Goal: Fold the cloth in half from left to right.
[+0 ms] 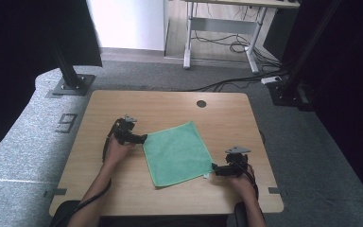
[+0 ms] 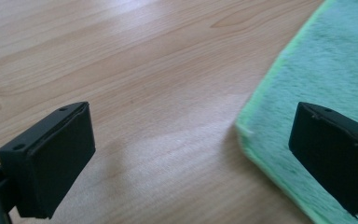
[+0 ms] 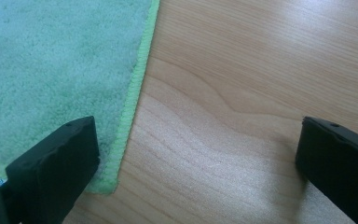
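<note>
Approach step, by the look of it: both corners lined up for a grasp, nothing gripped yet.

Left claw (image 1: 144,139) at the cloth (image 1: 177,153)'s left corner, jaws spread wide, one over bare wood, the other over the pile, the corner lying between them. Lies flat mid-tabletop (image 1: 217,113), square, turned a little askew. Soft green microfibre, short fuzzy nap, brighter stitched hem along the edge. Pale wood-grain laminate beneath, smooth, slightly glossy. Right claw (image 1: 213,169) at the cloth's near right corner, jaws likewise wide apart, one on the hem, one well off it.

Next move probably calls for lowering, straddling each corner and pinching through hem, not nap alone.
</note>
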{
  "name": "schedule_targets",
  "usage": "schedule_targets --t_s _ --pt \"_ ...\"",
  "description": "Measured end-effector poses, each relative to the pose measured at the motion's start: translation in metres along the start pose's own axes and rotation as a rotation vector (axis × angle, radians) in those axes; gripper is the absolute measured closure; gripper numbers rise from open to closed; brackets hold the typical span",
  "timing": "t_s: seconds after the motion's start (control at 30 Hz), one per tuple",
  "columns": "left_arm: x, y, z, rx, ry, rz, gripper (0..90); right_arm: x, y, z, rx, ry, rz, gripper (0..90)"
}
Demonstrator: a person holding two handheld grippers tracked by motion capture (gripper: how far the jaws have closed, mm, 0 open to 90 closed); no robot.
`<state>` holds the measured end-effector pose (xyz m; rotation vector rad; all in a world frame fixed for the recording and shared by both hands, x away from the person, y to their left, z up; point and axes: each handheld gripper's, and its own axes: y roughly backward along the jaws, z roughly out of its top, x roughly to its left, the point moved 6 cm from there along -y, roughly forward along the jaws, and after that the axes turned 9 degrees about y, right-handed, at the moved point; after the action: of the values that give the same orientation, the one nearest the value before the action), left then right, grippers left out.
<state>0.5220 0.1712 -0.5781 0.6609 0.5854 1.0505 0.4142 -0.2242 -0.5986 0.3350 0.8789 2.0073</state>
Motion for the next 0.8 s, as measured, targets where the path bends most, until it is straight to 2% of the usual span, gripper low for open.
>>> schedule_targets --t_s 0.1,0.17,0.23,0.3,0.4,0.7,0.8 --pt "0.002 -0.008 -0.003 0.009 0.007 0.008 0.4 0.000 0.000 0.000 0.000 0.000 0.000 0.0" --pt "0.004 -0.012 -0.005 0.016 -0.003 0.031 0.4 0.000 0.000 0.000 0.000 0.000 0.000 0.0" --pt "0.006 -0.014 -0.005 0.013 0.002 0.028 0.0 0.000 0.000 0.000 0.000 -0.001 0.000 0.0" --pt "0.006 -0.014 -0.005 0.010 -0.015 0.026 0.0 0.000 0.000 0.000 0.000 -0.001 0.000 0.0" --pt "0.007 -0.015 -0.005 0.022 -0.002 0.005 0.0 0.000 0.000 0.000 0.000 -0.001 0.001 0.0" --pt "0.007 -0.015 -0.005 0.022 -0.002 0.004 0.0 -0.001 0.003 0.000 0.011 -0.018 0.024 0.5" --pt "0.007 -0.015 -0.005 0.022 -0.002 0.004 0.0 -0.002 0.007 0.003 0.004 -0.013 0.018 0.5"
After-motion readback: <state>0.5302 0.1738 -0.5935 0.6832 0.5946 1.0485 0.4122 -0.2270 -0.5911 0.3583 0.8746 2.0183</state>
